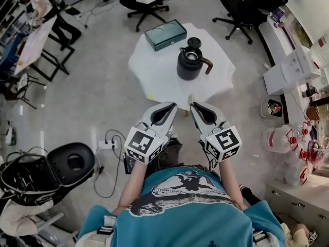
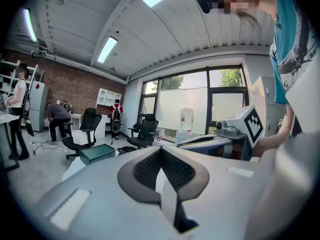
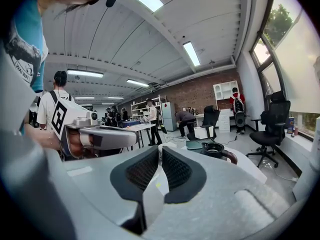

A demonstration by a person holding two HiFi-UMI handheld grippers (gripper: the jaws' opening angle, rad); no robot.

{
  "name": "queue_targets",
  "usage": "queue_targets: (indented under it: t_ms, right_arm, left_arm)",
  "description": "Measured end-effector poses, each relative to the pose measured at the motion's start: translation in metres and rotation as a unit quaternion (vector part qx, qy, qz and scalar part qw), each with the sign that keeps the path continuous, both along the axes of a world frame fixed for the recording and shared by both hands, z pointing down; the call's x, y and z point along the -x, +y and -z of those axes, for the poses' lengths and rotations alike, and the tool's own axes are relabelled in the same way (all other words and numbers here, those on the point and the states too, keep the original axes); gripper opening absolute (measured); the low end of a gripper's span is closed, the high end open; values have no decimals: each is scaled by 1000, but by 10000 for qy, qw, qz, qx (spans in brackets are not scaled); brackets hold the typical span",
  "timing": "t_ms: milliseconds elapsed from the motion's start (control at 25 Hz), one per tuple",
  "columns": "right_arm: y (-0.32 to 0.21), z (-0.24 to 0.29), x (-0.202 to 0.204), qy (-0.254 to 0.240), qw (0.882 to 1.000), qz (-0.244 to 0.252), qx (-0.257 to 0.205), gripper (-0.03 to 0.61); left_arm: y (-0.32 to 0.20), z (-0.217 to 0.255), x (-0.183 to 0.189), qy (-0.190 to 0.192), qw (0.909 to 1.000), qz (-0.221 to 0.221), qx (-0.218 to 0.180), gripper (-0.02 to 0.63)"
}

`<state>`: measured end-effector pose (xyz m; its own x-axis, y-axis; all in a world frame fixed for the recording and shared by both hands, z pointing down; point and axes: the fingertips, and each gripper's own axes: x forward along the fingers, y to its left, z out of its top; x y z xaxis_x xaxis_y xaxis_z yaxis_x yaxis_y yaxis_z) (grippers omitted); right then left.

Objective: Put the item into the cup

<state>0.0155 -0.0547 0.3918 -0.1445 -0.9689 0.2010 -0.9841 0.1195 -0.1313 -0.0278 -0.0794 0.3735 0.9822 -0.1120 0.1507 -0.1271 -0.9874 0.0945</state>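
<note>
The black cup (image 1: 190, 62) stands open on the white bench (image 1: 154, 68), its lid (image 1: 194, 41) just behind it. Nearer the person than the cup, at the bench edge, lies a small yellowish item (image 1: 150, 97), too small to identify. The left gripper (image 1: 171, 107) and right gripper (image 1: 195, 107) hover nearer still, each with jaws pressed together on nothing. The item looks light and easily nudged, so a low, gentle pinch across its middle seems wise
</note>
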Motion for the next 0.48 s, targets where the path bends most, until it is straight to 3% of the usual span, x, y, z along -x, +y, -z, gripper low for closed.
queue_targets:
  t_ms: [480]
  right_arm:
    - [-55, -4, -22, -40, 9998, -93, 147, 25]
  left_arm:
    - [-51, -7, -28, -75, 9996, -227, 162, 5]
